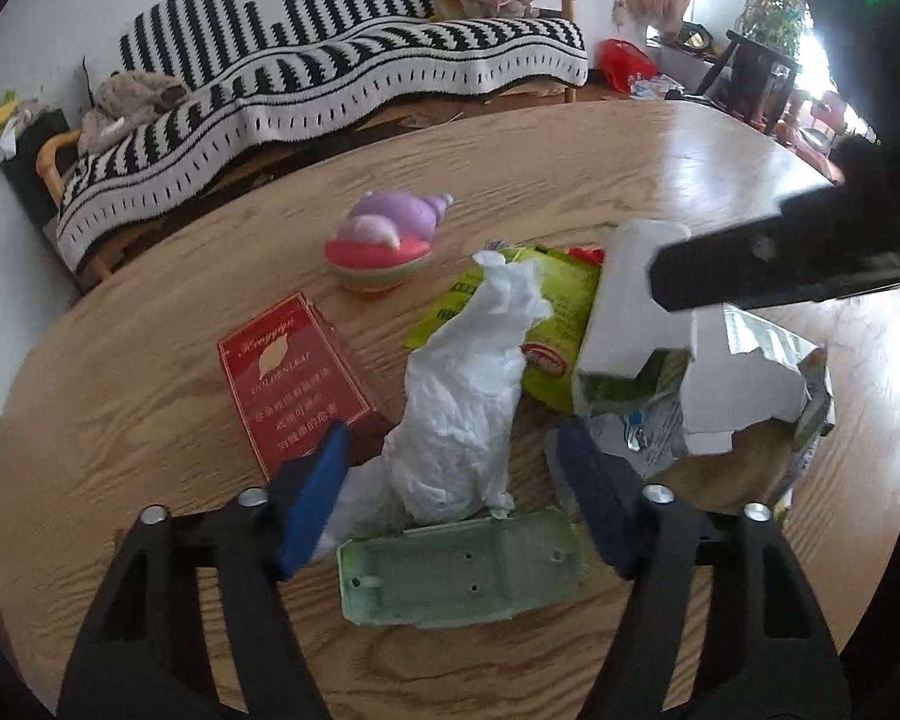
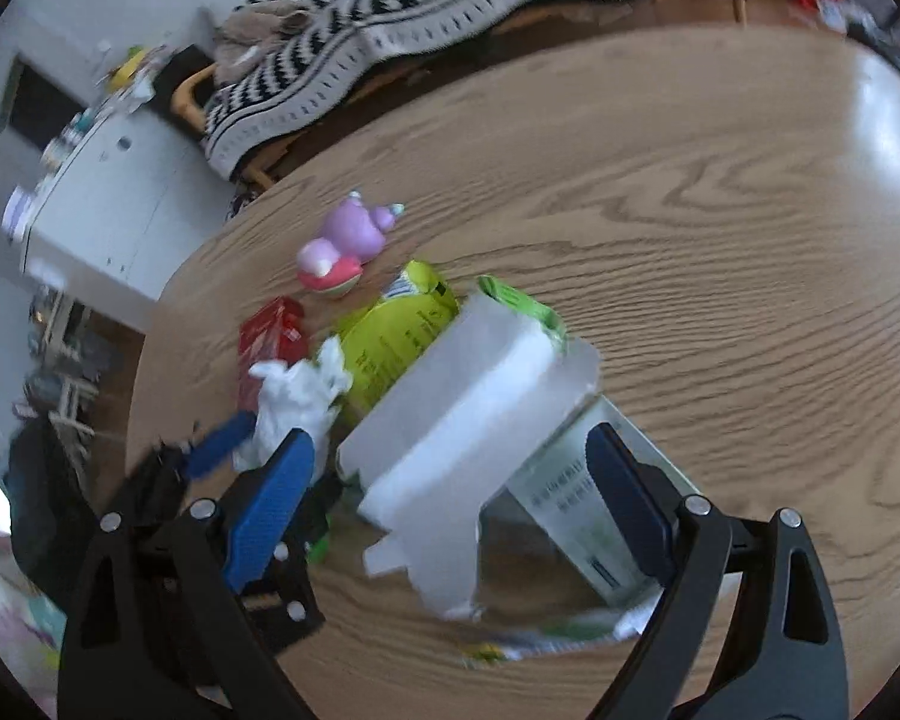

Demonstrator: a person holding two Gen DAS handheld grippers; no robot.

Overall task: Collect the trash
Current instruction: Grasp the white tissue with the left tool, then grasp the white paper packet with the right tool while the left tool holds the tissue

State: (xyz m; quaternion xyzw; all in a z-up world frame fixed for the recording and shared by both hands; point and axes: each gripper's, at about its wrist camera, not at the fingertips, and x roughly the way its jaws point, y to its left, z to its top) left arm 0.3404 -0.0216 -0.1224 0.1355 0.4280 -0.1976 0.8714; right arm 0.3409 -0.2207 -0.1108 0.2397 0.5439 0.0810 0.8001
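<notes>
A crumpled white tissue (image 1: 462,396) stands on the table between the blue pads of my left gripper (image 1: 453,444), which is open; the pads flank it without pressing. A pale green plastic tray (image 1: 462,570) lies just under the fingers. Beside the tissue lie a yellow-green snack bag (image 1: 552,324), a broken white foam piece (image 1: 630,312) and a torn green-and-white carton (image 1: 810,384). My right gripper (image 2: 450,441) is open wide, hovering around the foam piece (image 2: 468,408) without touching it, with the carton (image 2: 576,504) below. The tissue (image 2: 300,396) is at its left.
A red cigarette box (image 1: 294,372) lies left of the tissue. A purple-and-pink squishy toy (image 1: 384,240) sits behind the trash. The wooden table (image 1: 150,420) is round-edged. A sofa with a striped blanket (image 1: 330,72) stands beyond it, and a white cabinet (image 2: 108,204) at left.
</notes>
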